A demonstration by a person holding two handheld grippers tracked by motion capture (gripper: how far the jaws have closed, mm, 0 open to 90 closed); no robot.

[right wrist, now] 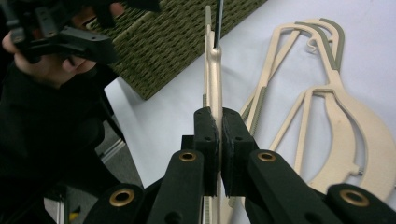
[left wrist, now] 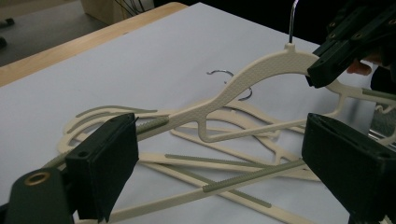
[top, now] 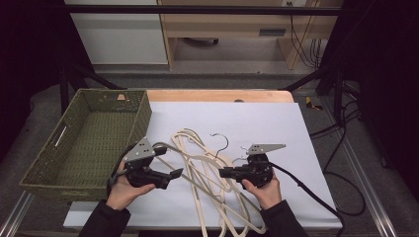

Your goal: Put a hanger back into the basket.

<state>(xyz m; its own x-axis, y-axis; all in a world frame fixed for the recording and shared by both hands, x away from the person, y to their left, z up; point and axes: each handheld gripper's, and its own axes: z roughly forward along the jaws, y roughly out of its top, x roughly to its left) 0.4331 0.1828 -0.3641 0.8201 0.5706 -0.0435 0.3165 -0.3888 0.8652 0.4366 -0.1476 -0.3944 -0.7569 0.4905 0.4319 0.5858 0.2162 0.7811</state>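
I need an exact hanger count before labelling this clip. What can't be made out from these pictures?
- Number of hangers: in the high view they overlap in a tangle.
- Lower end of the pile: cut off by the bottom edge.
- Held hanger below the right gripper: hidden by its shut jaws.

Woven green rectangular basket [top: 84,143]: on the table's left side, partly over the left edge of the white paper sheet [top: 267,123]. Cream plastic hangers with metal hooks [top: 207,168]: piled on the sheet's middle, right of the basket. Left gripper [top: 170,175]: between basket and pile. Right gripper [top: 225,172]: at the pile's right side. Bare wooden table edge [top: 217,95]: behind the sheet.
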